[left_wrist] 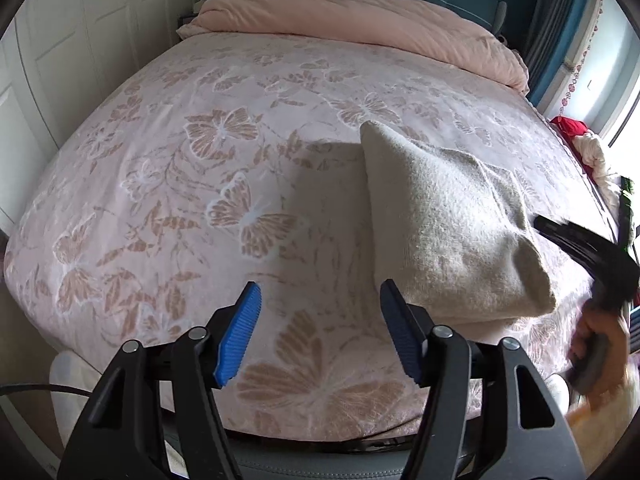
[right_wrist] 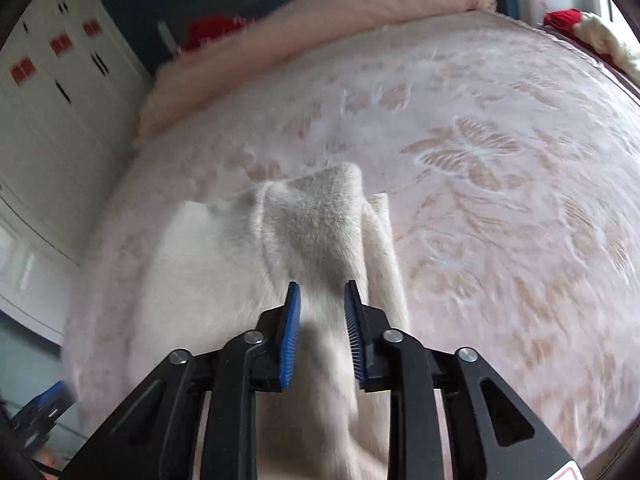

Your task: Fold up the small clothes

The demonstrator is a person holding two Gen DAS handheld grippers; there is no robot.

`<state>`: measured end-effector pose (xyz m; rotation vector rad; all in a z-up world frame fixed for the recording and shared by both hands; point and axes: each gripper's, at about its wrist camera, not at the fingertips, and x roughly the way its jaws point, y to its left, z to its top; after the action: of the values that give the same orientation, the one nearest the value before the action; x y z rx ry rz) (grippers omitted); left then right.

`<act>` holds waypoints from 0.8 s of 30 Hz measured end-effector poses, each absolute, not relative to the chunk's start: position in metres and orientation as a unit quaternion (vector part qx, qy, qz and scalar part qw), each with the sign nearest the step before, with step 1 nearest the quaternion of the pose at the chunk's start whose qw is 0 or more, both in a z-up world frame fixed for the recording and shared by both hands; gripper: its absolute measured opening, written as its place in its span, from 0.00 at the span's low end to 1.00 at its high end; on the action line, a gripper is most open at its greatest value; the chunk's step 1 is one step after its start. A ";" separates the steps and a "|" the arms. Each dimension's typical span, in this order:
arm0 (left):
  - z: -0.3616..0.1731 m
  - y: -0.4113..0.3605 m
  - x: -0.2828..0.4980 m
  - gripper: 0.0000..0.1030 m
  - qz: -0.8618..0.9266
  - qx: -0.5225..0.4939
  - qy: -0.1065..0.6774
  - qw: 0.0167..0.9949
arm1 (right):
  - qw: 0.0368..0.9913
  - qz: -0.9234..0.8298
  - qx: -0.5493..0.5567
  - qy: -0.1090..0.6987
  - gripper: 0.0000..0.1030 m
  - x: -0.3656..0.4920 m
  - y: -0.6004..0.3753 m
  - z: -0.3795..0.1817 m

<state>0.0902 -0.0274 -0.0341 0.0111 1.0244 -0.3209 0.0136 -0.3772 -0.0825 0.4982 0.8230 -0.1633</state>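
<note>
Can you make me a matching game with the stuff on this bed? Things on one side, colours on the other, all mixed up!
Things:
1. sweater
2. blanket
3. gripper pads
4. cupboard

Colours:
A. blue
B. white
C. plain pink
D. cream-grey

Pairs: 1-D, 2-C, 3-A, 4-B

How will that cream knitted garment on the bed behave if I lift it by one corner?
The cream garment is probably floppy: it already drapes and creases in soft folds over the floral bedspread. It is likely light for its size, since it looks thin. Its fuzzy knit probably suits the ribbed pads, so slipping seems unlikely.
</note>
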 end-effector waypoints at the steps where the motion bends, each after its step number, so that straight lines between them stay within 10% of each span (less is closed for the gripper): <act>1: -0.037 -0.029 0.091 0.60 -0.154 0.004 0.492 0.857 | 0.884 -0.083 0.246 0.389 0.40 -0.001 -0.378 -0.081; 9: -0.054 -0.058 0.083 0.63 -0.179 0.009 0.517 0.837 | 0.864 -0.059 0.285 0.410 0.48 -0.057 -0.361 -0.113; 15: -0.045 -0.073 0.072 0.63 -0.198 0.029 0.506 0.839 | 0.880 -0.067 0.276 0.380 0.00 -0.051 -0.371 -0.098; 24: -0.052 -0.082 0.073 0.66 -0.191 0.037 0.512 0.836 | 0.871 -0.100 0.291 0.384 0.09 -0.071 -0.402 -0.104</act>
<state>0.0727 -0.0823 -0.0525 0.0789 1.0843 -0.4049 -0.0712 -0.4018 -0.1039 0.6078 0.8039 -0.2086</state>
